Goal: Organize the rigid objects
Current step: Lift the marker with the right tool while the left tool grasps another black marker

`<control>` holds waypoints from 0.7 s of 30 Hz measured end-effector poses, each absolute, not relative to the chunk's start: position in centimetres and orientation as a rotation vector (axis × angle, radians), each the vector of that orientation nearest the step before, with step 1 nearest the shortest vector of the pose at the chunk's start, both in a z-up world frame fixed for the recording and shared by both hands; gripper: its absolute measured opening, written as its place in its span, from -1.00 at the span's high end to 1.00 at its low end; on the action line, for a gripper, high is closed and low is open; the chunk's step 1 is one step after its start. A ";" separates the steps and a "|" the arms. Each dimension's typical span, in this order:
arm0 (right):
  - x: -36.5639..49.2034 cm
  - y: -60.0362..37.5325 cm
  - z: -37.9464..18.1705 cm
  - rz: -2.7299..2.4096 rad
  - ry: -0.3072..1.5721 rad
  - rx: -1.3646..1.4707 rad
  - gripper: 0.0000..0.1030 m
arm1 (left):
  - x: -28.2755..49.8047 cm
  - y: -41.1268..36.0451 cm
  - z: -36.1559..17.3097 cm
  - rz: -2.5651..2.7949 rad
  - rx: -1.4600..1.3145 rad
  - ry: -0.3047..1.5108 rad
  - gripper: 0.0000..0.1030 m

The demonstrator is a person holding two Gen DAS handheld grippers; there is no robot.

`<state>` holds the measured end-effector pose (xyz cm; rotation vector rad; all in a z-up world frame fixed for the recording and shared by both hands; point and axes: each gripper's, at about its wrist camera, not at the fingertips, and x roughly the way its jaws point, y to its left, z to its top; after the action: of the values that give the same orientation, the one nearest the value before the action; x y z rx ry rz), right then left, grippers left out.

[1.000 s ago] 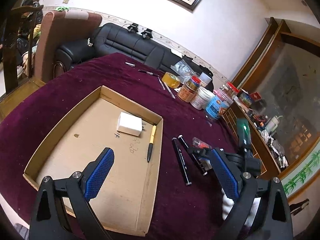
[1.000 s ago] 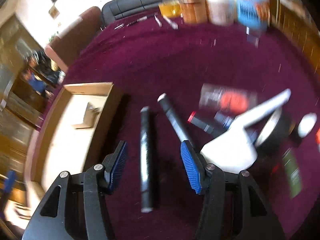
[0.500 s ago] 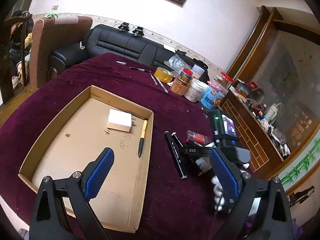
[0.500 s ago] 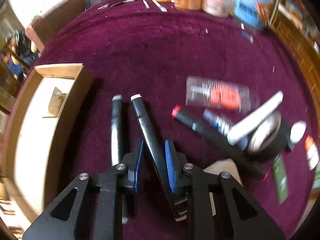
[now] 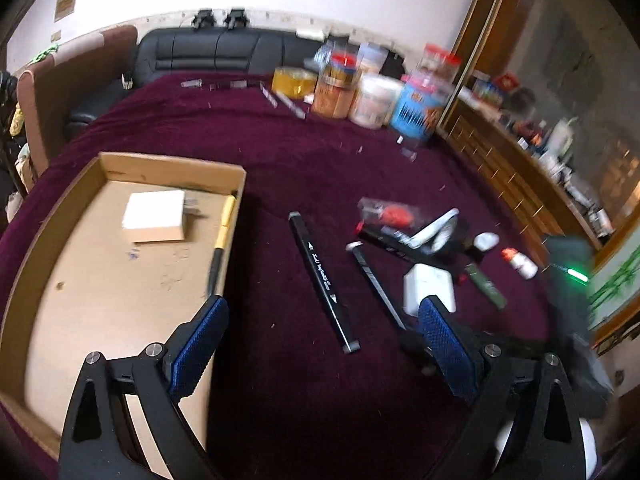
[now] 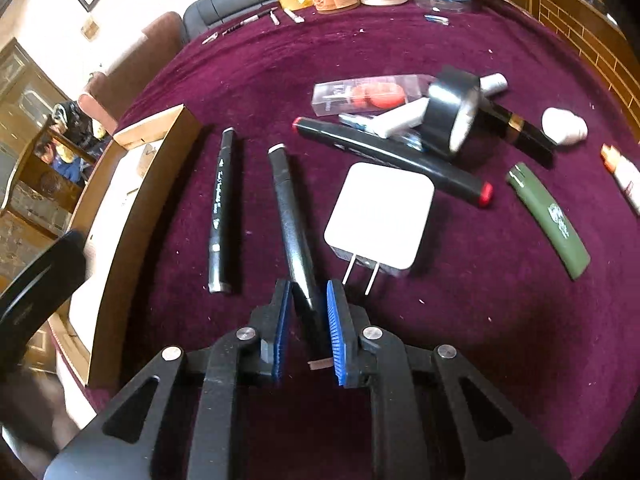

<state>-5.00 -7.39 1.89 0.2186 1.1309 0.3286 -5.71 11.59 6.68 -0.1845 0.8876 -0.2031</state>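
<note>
Your cardboard tray (image 5: 40,240) sits at the table's left edge on the purple cloth (image 5: 280,152). In it: a white box (image 5: 154,222) toward the far end, and a yellow-and-black pen (image 5: 220,248) along the right wall. The tray's near corner is cut off behind your left gripper (image 5: 320,344).

Far jars (image 5: 376,100) are blurred; labels unreadable. In the pile (image 6: 420,128) at the right, tape roll (image 6: 452,116), red-tipped marker (image 6: 392,160) and a clear packet (image 6: 360,96) overlap, so what touches what is unclear.

Your left gripper is wide apart and empty, hanging over cloth beside the tray.

Your right gripper (image 6: 308,320) is narrow, pads pressing the near end of a black marker (image 6: 290,216); its far end points away, between a second marker (image 6: 220,208) and the white charger (image 6: 380,216).
</note>
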 end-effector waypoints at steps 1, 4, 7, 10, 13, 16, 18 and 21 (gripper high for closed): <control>-5.0 -7.7 1.7 0.339 1.128 0.234 0.71 | -4.9 11.1 6.1 -0.214 -0.181 0.907 -0.56; -5.1 -8.2 1.5 0.370 1.114 0.267 0.72 | -2.4 9.5 3.6 -0.230 -0.141 1.006 0.67; -5.3 -8.9 1.3 0.392 1.103 0.290 0.73 | -1.4 8.9 2.0 -0.215 -0.127 1.039 0.77; -5.6 -9.1 1.3 0.411 1.097 0.301 0.73 | -1.4 8.3 2.1 -0.184 -0.099 1.032 0.74; -5.3 -9.0 1.1 0.421 1.094 0.307 0.73 | -0.5 7.5 1.3 -0.163 -0.077 1.057 0.42; -5.5 -9.4 1.1 0.427 1.093 0.308 0.73 | 0.1 6.4 1.0 -0.139 -0.018 1.039 0.10; -5.5 -9.5 1.1 0.427 1.093 0.308 0.72 | 0.6 5.9 1.0 -0.123 0.007 1.039 0.02; -5.5 -9.4 1.2 0.421 1.098 0.305 0.71 | 1.1 5.1 0.9 -0.117 0.078 1.021 0.13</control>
<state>-5.51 -9.43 1.16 0.3050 1.0982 0.4212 1.14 5.06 0.86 0.0781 1.0212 -0.1171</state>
